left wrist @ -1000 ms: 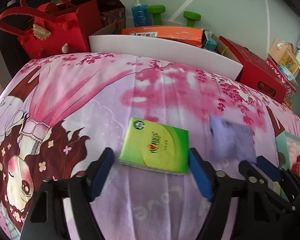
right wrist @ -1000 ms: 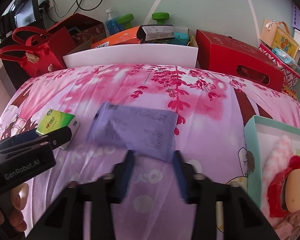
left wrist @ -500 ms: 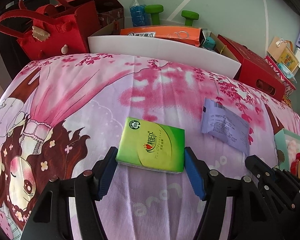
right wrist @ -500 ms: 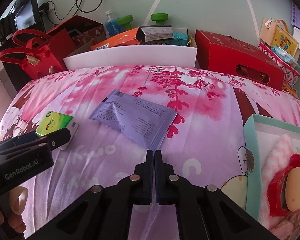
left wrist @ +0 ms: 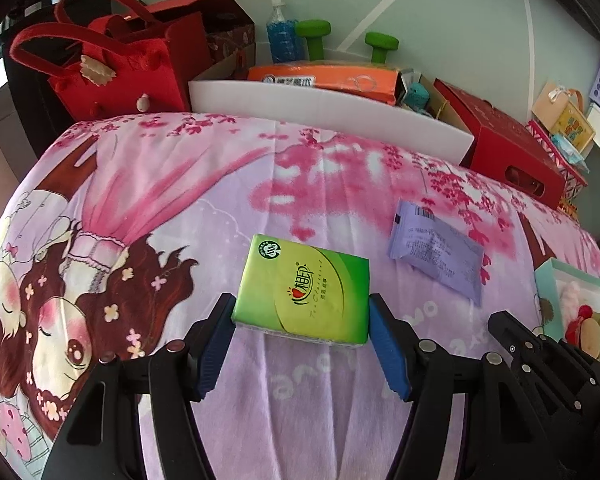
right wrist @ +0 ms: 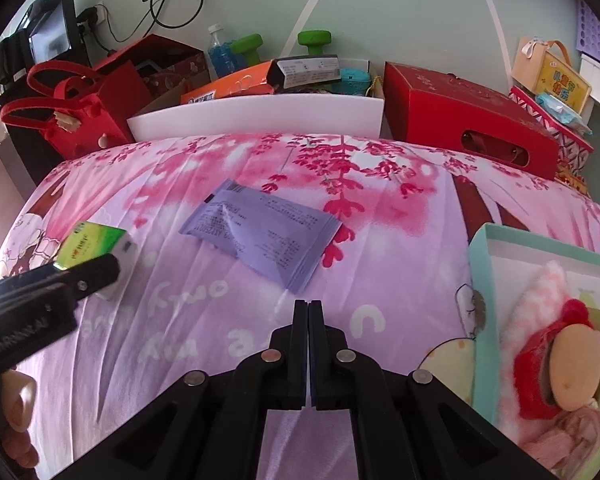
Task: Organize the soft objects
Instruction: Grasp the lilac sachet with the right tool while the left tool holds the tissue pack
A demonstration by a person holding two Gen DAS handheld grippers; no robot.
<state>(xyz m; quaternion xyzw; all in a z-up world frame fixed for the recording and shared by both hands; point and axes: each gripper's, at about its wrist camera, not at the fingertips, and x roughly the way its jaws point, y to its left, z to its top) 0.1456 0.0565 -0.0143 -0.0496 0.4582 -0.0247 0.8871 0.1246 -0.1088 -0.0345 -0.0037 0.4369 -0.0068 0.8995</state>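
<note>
A green tissue pack (left wrist: 304, 290) lies on the pink cartoon bedsheet (left wrist: 188, 200). My left gripper (left wrist: 301, 322) has its blue pads against both sides of the pack's near end. A purple wipes packet (right wrist: 260, 234) lies flat on the sheet, just beyond my right gripper (right wrist: 307, 308), which is shut and empty. The packet also shows in the left wrist view (left wrist: 435, 252). The tissue pack and the left gripper show at the left of the right wrist view (right wrist: 88, 242).
A teal box (right wrist: 479, 280) with plush toys (right wrist: 555, 344) sits at the right. Behind the bed stand a white foam tray (right wrist: 260, 116), red boxes (right wrist: 467, 116), a red felt bag (left wrist: 112, 76), green dumbbells and a blue bottle.
My right gripper let go of the purple packet, shut and drew back. My left gripper moved forward around the green tissue pack and closed on its sides.
</note>
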